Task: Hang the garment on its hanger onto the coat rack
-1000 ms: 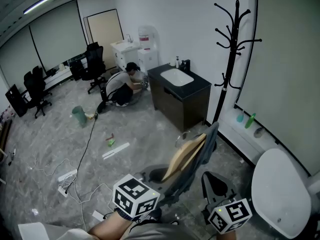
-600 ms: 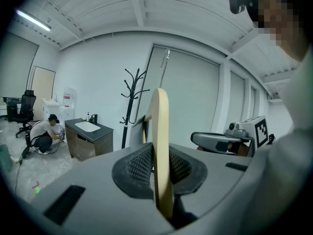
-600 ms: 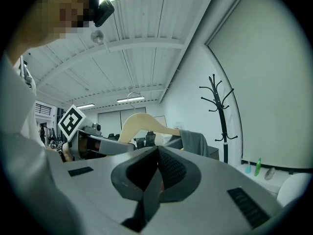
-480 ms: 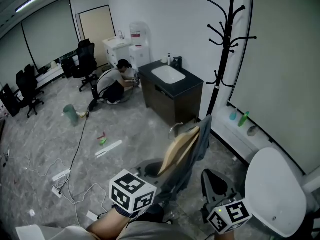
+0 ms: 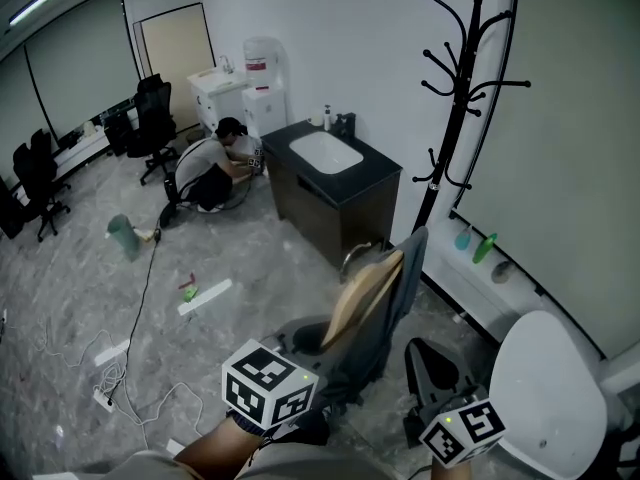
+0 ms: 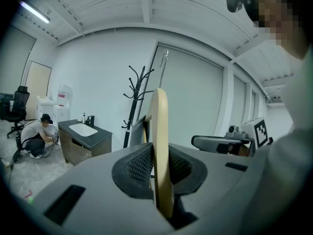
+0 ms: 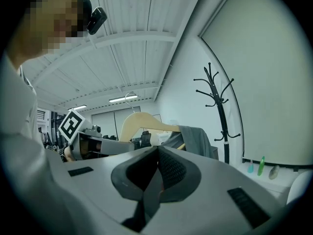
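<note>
A wooden hanger (image 5: 362, 290) carries a grey garment (image 5: 385, 313), held up low in the middle of the head view. My left gripper (image 6: 159, 169) is shut on the hanger's wooden arm (image 6: 160, 131), which stands edge-on between the pads. My right gripper (image 7: 156, 174) is shut on a fold of the grey garment (image 7: 196, 140); the hanger (image 7: 143, 123) and its wire hook rise behind it. The black coat rack (image 5: 462, 98) stands against the wall beyond the hanger, its hooks bare. It also shows as the coat rack (image 6: 134, 102) in the left gripper view.
A dark cabinet with a white sink (image 5: 335, 183) stands left of the rack. A person (image 5: 208, 171) crouches on the floor beyond it. A white rounded seat (image 5: 545, 398) is at my right. Cables (image 5: 130, 368) and office chairs (image 5: 150, 118) lie to the left. Bottles (image 5: 484, 248) stand on the wall ledge.
The head view has swung a little, so cabinet and crouching person sit further left. Hanger, garment and both grippers keep nearly the same place and grip.
</note>
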### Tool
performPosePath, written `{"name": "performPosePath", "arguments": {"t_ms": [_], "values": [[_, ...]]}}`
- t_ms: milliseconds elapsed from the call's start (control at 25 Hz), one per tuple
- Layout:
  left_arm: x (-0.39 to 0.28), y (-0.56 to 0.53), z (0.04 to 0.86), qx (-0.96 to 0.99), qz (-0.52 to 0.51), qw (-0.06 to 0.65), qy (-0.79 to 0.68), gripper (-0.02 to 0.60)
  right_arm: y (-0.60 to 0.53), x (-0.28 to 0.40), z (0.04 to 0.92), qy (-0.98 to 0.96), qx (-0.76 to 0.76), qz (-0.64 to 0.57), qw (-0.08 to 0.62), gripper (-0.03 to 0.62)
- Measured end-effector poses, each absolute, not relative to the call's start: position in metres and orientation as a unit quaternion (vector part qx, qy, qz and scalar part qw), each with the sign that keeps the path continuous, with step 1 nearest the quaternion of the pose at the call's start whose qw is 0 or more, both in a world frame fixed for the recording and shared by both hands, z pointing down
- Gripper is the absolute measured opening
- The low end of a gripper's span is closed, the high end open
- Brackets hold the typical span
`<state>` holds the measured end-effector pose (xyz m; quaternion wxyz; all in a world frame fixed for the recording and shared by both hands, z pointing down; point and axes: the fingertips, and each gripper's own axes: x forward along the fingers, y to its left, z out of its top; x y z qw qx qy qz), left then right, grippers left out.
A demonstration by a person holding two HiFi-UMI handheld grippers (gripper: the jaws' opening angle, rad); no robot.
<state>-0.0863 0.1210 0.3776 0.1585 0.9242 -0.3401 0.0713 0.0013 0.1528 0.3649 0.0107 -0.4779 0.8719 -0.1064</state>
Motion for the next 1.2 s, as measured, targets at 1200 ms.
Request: {"name": "performPosePath", "arguments": {"t_ms": [1200], "values": [[-0.036, -0.292, 0.375, 0.9, 0.11, 0.129, -0.402, 0.04, -0.21, 0.084, 0.348, 0.869, -0.483, -0.101, 0.032, 0.015]]}}
